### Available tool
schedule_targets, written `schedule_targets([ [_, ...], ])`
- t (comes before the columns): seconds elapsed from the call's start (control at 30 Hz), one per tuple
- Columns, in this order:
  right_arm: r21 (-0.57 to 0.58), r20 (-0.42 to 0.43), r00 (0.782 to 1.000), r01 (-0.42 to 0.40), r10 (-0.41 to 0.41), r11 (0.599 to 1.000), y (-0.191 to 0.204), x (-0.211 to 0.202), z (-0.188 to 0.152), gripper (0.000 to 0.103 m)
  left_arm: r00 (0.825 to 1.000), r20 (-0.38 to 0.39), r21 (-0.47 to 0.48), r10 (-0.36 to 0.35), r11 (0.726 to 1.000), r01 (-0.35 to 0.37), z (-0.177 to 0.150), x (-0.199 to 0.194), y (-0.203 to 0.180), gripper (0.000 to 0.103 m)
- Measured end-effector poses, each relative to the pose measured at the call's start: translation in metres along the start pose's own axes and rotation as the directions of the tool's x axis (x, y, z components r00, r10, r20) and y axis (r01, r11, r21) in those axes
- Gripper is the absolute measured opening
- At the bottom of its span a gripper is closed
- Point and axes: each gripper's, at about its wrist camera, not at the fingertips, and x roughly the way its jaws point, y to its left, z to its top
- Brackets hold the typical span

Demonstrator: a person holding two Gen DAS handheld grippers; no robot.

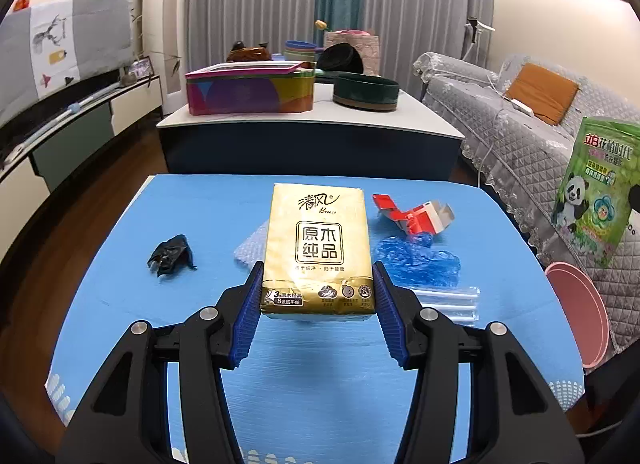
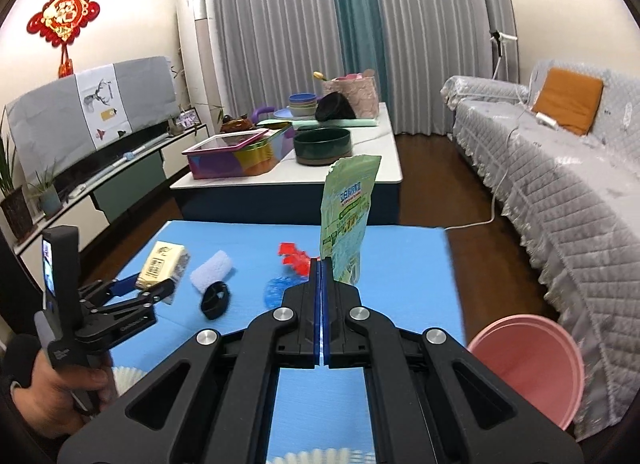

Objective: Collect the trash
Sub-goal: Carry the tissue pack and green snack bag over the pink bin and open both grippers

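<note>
My left gripper (image 1: 318,292) is shut on a gold tissue pack (image 1: 318,248), held just above the blue table (image 1: 320,376). In the right wrist view the left gripper (image 2: 154,284) holds the same pack (image 2: 162,264) at the left. My right gripper (image 2: 322,264) is shut on a green detergent pouch (image 2: 348,212), held upright above the table's right side; the pouch also shows in the left wrist view (image 1: 592,192). A pink bin (image 2: 528,364) stands on the floor to the right, below the table edge. On the table lie a black crumpled bag (image 1: 172,256), bubble wrap (image 1: 250,248), a red torn carton (image 1: 412,212), a blue plastic bag (image 1: 416,260) and a clear sleeve (image 1: 448,300).
A grey-covered sofa (image 2: 560,184) runs along the right. A white coffee table (image 2: 372,160) behind holds a colourful tin (image 2: 240,152), a dark green bowl (image 2: 322,144) and stacked bowls. A TV cabinet (image 2: 100,180) lines the left wall.
</note>
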Motion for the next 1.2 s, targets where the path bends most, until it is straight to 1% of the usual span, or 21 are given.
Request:
schedule_targets([
  [0.13, 0.018, 0.008, 0.999, 0.031, -0.031, 0.999, -0.014, -0.001, -0.006, 0.001, 1.0, -0.002, 0.019, -0.013, 1.0, 0.013, -0.001, 0.001, -0.01, 0.052],
  [0.23, 0.051, 0.011, 0.999, 0.051, -0.052, 0.997, -0.026, -0.001, -0.018, 0.001, 1.0, 0.001, 0.037, -0.028, 0.999, 0.028, -0.002, 0.001, -0.02, 0.052],
  [0.57, 0.089, -0.016, 0.994, 0.11, -0.109, 0.99, -0.054, -0.001, -0.03, 0.001, 0.996, 0.006, 0.079, -0.094, 0.993, 0.093, -0.002, 0.004, -0.055, 0.052],
  [0.8, 0.109, -0.017, 0.989, 0.149, -0.148, 0.983, -0.07, -0.008, -0.033, 0.001, 0.988, -0.004, 0.123, -0.157, 0.98, 0.156, -0.003, 0.009, -0.09, 0.052],
  [1.2, 0.15, -0.028, 0.975, 0.221, -0.219, 0.964, -0.107, -0.025, -0.041, 0.001, 0.969, -0.009, 0.163, -0.247, 0.956, 0.245, -0.001, 0.008, -0.142, 0.052],
])
